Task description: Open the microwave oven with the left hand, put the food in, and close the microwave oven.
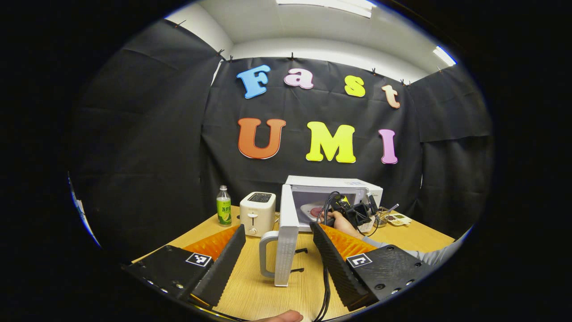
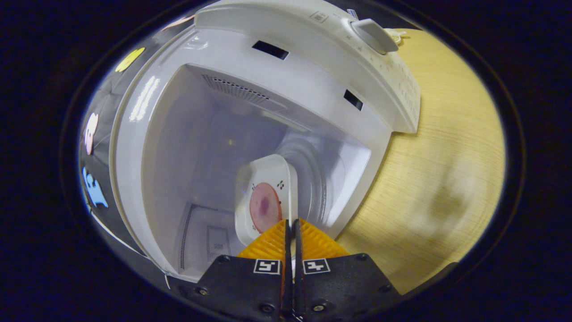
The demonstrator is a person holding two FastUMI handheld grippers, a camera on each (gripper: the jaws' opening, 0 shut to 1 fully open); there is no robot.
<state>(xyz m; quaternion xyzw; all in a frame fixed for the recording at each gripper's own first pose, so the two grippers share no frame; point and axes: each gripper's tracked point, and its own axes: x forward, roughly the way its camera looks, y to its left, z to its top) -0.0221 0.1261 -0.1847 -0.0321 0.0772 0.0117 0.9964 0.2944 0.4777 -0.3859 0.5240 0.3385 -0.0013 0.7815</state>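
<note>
Legible text: none | green label on clear plastic bottle (image 1: 224,206): too small to read | white microwave oven (image 2: 313,67) panel print: blurred
</note>
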